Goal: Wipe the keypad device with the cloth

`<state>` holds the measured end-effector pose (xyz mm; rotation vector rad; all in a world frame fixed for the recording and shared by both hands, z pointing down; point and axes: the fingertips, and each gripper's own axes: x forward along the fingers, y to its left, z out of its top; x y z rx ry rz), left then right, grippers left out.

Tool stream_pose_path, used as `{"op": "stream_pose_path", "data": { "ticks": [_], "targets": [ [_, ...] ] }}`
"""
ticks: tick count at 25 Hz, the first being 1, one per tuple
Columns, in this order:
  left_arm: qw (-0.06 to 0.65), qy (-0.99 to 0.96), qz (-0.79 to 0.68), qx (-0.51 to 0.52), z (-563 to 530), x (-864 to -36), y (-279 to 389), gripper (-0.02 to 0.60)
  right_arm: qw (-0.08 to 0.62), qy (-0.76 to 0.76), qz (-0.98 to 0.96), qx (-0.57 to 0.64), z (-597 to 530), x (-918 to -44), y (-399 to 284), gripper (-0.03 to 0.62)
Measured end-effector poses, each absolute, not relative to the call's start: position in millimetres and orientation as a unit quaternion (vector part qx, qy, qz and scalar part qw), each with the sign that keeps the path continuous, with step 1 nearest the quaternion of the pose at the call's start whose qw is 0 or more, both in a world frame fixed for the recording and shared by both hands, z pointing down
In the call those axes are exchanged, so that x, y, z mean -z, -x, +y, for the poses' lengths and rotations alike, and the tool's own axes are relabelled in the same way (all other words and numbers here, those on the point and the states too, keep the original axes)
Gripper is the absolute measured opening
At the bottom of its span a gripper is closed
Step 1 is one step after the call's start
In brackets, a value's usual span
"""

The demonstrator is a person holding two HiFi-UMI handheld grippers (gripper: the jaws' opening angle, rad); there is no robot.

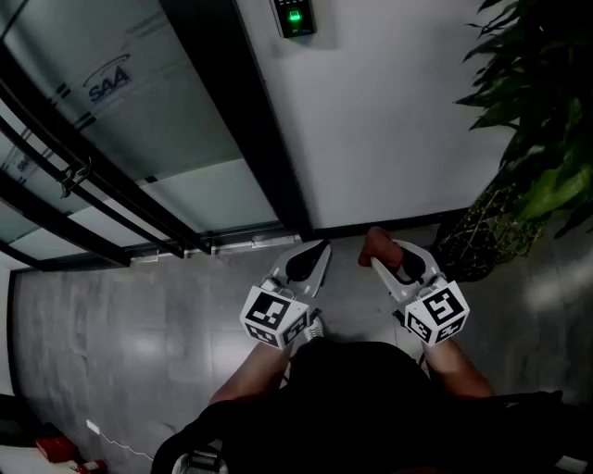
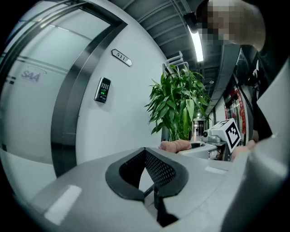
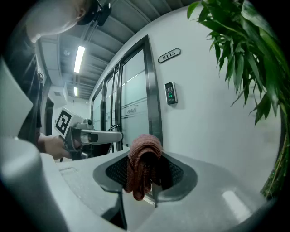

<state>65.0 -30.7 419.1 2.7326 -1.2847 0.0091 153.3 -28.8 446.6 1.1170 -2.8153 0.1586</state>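
A person stands before a white wall (image 1: 398,120), the keypad device (image 1: 296,17) mounted high on it beside a dark door frame (image 1: 250,120), its light glowing green. The right gripper (image 1: 384,259) has its jaws pinched on a reddish-brown cloth (image 3: 144,163), which is folded over their tips. The left gripper (image 1: 315,255) is held alongside, jaws closed together and empty. A potted plant (image 1: 537,139) stands at right, and both grippers are well below the keypad
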Motion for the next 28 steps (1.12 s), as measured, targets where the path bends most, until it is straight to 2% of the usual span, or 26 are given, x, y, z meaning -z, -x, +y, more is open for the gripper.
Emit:
{"op": "stream_pose_path", "data": {
  "ticks": [11, 28],
  "targets": [
    [0.063, -0.903, -0.425, -0.001, -56.1, -418.0, -42.0, 0.015, 0.057, -0.370, -0.926, -0.057, -53.9, -449.1, -131.1, 0.147],
    [0.038, -0.930, -0.366, 0.001, -128.8, -407.1, 43.0, 0.015, 0.048, -0.416, -0.908, -0.012, -131.5, -418.1, -39.1, 0.147]
  ]
}}
